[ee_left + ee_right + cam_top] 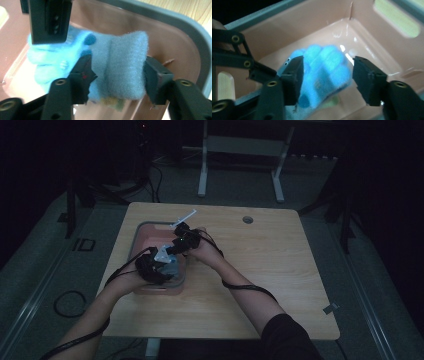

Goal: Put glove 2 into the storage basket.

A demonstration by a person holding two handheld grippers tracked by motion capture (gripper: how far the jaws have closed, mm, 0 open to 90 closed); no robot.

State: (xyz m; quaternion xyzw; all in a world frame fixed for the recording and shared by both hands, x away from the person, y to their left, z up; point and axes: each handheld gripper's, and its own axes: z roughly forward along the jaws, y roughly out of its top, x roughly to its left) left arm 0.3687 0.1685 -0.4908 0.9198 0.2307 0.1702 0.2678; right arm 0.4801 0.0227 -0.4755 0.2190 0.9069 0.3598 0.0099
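Observation:
A fuzzy blue sock (125, 70) hangs inside a pink bin with a grey rim (150, 223) on the left half of the wooden table. My left gripper (117, 72) straddles the sock's paler grey-blue cuff. Its jaws stand apart, and the fabric just reaches both pads without being squeezed. My right gripper (327, 75) straddles the bright blue toe end (324, 67). That end leans on the left pad (294, 75), with a gap to the right pad. In the high view both grippers, left (160, 267) and right (175, 247), meet over the bin. The right gripper's jaw (47, 22) shows above the sock.
The bin's pink walls (312, 27) close in around both grippers, with a handle slot (397, 17) at the far end. The bare table top (270, 270) stretches to the right, with a cable hole (247, 219) near its back edge. A desk frame (202, 170) stands behind the table.

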